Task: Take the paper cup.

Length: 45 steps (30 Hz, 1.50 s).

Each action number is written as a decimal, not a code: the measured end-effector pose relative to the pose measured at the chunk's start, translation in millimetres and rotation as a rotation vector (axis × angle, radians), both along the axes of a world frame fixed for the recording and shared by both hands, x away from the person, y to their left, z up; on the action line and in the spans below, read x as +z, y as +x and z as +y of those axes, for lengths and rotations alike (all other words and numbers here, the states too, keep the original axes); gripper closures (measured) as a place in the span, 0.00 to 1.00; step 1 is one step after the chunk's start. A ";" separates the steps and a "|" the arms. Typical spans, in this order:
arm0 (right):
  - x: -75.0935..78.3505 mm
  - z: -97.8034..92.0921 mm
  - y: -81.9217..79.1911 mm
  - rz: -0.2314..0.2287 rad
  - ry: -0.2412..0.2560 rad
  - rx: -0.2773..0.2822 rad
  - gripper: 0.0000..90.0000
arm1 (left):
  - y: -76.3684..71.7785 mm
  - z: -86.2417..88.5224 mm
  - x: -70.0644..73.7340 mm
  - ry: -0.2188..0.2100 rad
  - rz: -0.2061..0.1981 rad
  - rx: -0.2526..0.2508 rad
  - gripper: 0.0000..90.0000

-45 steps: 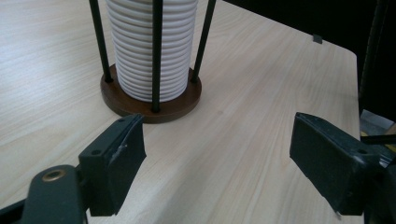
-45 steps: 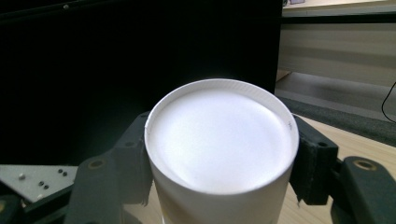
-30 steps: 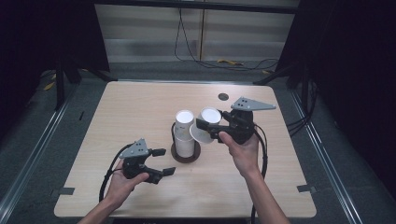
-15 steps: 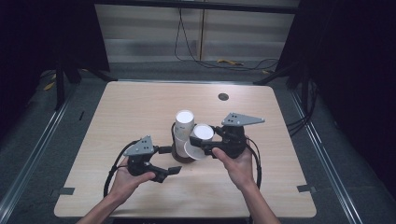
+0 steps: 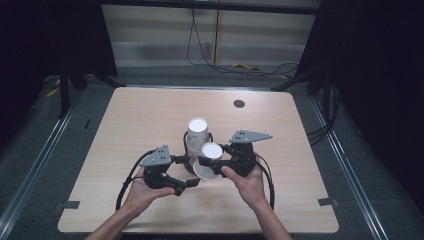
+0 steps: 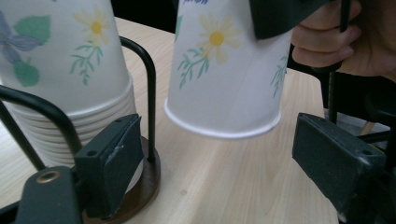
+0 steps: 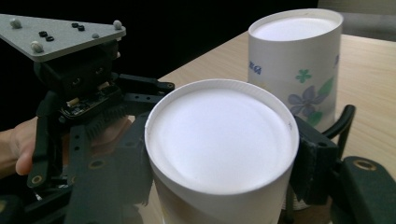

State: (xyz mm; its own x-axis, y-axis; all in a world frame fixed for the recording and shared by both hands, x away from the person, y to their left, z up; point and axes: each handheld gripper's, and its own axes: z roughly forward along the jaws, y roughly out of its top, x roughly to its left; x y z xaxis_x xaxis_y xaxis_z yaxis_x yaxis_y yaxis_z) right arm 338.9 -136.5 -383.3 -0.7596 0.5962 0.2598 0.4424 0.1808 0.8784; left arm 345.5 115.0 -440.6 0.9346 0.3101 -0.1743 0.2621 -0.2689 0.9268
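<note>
Closest to me, my right gripper (image 5: 209, 167) is clenched on a single white paper cup with a daisy print (image 5: 207, 160), held upside down with its flat bottom facing up; in the right gripper view the jaws press against its sides. The cup hangs tilted just above the light wooden table (image 5: 300, 150), its rim clear of the surface. Just to the left of it, my left gripper (image 5: 189, 171) is released, its jaws spread wide: in the left gripper view one black pad (image 6: 112, 165) sits beside the base of the stack and the other stands off past the rim of the held cup (image 6: 229, 79). Just beyond both grippers stands the stack of upside-down flowered paper cups (image 5: 196, 137), nested in a black wire holder on a round dark wooden base (image 6: 140, 186). Well beyond that, a small dark round hole (image 5: 239, 104) marks the table near its far edge.
</note>
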 end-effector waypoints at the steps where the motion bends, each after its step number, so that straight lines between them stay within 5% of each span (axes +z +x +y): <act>1: -1.0 1.0 0.2 0.006 0.005 0.007 0.39 | 0.3 -0.7 -0.7 0.001 0.005 0.002 0.18; 5: -4.2 8.2 1.6 0.022 -0.005 0.028 0.39 | -1.5 -3.0 -3.1 0.010 -0.006 0.007 0.18; 12: -8.6 17.4 1.8 0.020 -0.017 0.043 0.40 | 2.2 0.1 -10.3 0.001 0.032 0.007 0.21; 38: -15.5 31.6 -1.2 0.011 0.011 0.110 0.40 | 0.3 -2.4 -10.5 -0.013 0.012 -0.019 0.23; 45: -14.5 31.0 -2.7 0.001 0.018 0.118 0.39 | -3.3 -1.1 -7.9 -0.014 -0.031 -0.028 0.28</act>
State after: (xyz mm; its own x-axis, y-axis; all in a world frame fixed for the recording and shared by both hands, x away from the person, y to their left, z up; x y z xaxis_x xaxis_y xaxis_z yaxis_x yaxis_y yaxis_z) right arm 336.2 -105.4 -397.8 -0.8243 0.4975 0.2704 0.4195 0.2159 0.8817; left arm 342.2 113.9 -448.5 0.9480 0.2813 -0.1490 0.2253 -0.2623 0.9383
